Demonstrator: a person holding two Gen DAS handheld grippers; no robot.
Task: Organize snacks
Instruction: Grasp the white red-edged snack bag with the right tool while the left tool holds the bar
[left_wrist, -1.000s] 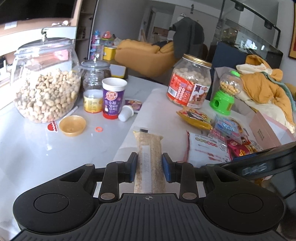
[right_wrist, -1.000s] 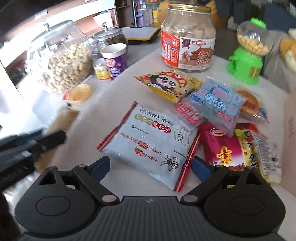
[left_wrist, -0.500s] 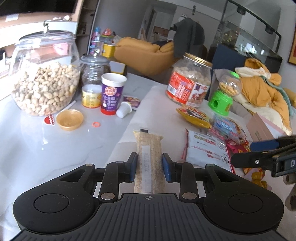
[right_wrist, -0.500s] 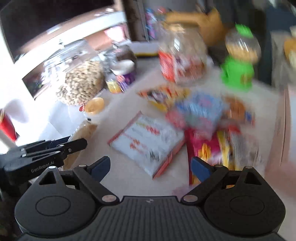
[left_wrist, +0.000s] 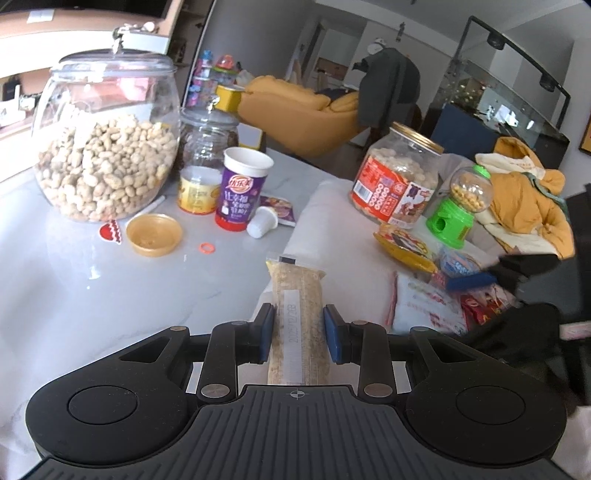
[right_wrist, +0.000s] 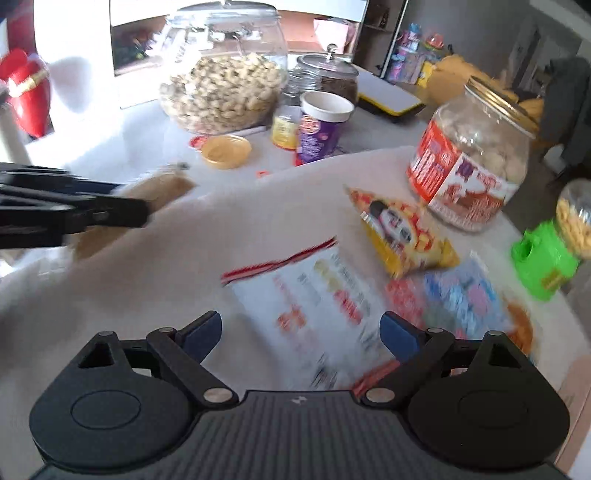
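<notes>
**Left tongs grasping a grain bar above the surface; right tongs released over the snack pile**

The long clear packet of pale grain bar (left_wrist: 297, 314), bearing a white date strip along its length, is clamped between the blue pads of the left tongs (left_wrist: 298, 334) and points forward over the edge of a white cloth (left_wrist: 332, 229) spread on the surface (left_wrist: 74, 288). In the right wrist view the same packet (right_wrist: 147, 195) appears blurred at left, projecting from the dark fingers of the left tongs (right_wrist: 110, 214). The right tongs (right_wrist: 300, 332) are released, fingers spread wide above a white packet with red edges (right_wrist: 314, 295), not touching it. Just right of that packet lie a blue packet (right_wrist: 461, 295) and a yellow panda packet (right_wrist: 402, 232); behind them stands a red-labelled jar with a gold lid (right_wrist: 472, 162), and at far right a green candy dispenser (right_wrist: 550, 254). On the bare surface to the left stand a large glass jar of peanuts (left_wrist: 107, 147), a purple cup (left_wrist: 242, 188), a small yellow-labelled jar (left_wrist: 197, 188) and a yellow lid (left_wrist: 154, 234), open side up.
</notes>
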